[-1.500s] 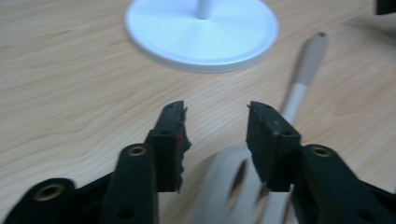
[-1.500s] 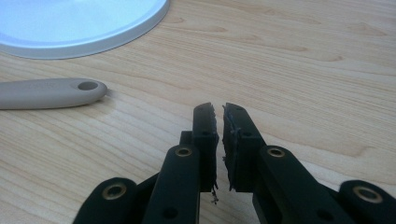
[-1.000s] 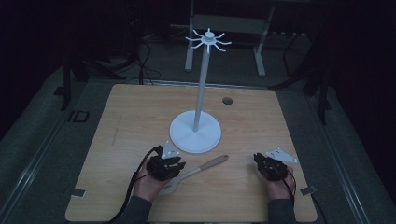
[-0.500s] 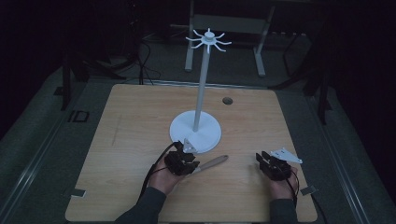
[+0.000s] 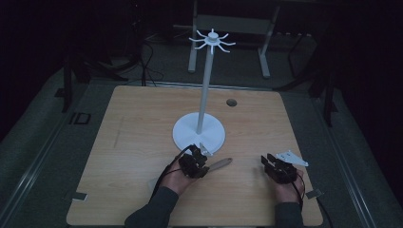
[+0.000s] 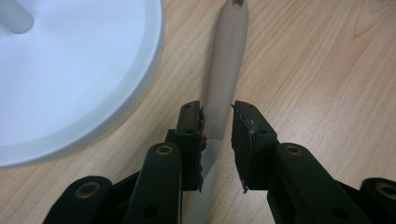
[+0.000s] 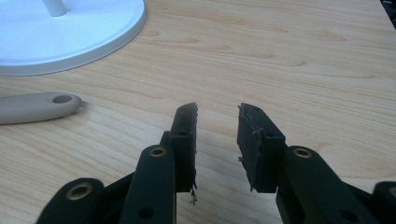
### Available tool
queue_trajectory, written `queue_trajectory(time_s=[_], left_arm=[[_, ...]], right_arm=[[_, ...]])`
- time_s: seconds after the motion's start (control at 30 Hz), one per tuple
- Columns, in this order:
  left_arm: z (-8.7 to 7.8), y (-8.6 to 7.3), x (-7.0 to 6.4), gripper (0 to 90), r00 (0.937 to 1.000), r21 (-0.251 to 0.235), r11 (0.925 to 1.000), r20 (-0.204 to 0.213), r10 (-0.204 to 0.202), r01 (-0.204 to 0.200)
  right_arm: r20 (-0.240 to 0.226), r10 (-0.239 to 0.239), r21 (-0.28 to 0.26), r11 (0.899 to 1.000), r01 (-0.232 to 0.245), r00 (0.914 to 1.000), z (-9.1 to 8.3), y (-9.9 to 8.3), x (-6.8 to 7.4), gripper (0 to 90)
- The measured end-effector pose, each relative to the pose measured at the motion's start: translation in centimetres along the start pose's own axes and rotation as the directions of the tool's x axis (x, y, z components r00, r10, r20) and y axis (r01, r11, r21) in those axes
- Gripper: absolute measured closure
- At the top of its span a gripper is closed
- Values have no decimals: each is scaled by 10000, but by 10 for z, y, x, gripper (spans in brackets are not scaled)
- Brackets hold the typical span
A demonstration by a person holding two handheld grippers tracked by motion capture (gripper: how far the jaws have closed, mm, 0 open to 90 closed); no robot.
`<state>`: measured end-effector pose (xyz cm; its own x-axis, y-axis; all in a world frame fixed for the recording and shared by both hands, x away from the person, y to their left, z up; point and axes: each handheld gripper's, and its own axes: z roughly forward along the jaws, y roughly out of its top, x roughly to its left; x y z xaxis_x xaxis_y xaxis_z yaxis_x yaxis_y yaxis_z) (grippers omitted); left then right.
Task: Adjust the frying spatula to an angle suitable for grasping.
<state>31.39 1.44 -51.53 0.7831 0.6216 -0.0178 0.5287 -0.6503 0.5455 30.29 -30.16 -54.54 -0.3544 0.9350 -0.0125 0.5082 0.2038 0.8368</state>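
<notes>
The left tongs (image 6: 217,135) are low over the bench (image 5: 133,142), just in front of the white stand (image 5: 198,134). Their jaws are a little apart, one on each side of the beige handle (image 6: 226,60), which lies flat on the wood between them. In the left gripper view there is a thin gap between the handle and the right jaw, and the left jaw seems to touch it or nearly, so the tongs are open around the handle and do not press it. The handle runs away from the tongs, beside the round base (image 6: 70,79) of the stand but apart from it, and its far end has a small hole. In the high view this far end points to the right, toward the middle of the bench. The right tongs (image 7: 217,140) are near the right front part of the bench, well apart from the handle. Their jaws are open with only bare wood between them. In the right gripper view the holed end of the handle lies far to the left.
</notes>
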Motion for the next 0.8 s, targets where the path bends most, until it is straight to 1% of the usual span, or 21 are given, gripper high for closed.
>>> queue_trajectory(time_s=[0.17,0.27,0.37,0.4,0.47,0.57,0.63,0.73,0.77,0.8], left_arm=[[9,1,0,727,10000,396,9992,20,8,-9],[15,2,2,713,9999,693,9976,107,30,-38],[19,3,3,713,9999,937,9956,99,79,-88],[19,3,3,713,9999,1003,9949,81,60,-68],[20,5,4,713,9998,1158,9932,107,147,-158],[22,7,6,706,9996,1323,9911,275,115,-150],[22,9,8,705,9991,1494,9887,409,99,-160],[23,12,8,706,9989,1677,9856,448,138,-211],[23,13,8,706,9989,1760,9843,462,87,-167],[23,14,8,706,9987,1845,9826,491,133,-222]], right_arm=[[-16,-9,1,10000,9,10000,0,0,0,670],[-28,18,-6,10000,-18,10000,0,0,0,668],[-19,34,-19,10000,-34,10000,0,0,-1,666],[-14,47,-10,10000,-47,10000,0,0,-1,665],[-13,51,4,10000,-51,10000,0,0,-1,664],[-29,36,4,10000,-36,10000,0,0,-1,662],[-51,24,42,10000,-24,10000,0,0,-1,660],[-53,28,40,10000,-28,10000,0,0,0,660],[-44,30,54,10000,-30,10000,0,0,0,660],[-49,19,58,10000,-18,10000,1,0,-1,659]])
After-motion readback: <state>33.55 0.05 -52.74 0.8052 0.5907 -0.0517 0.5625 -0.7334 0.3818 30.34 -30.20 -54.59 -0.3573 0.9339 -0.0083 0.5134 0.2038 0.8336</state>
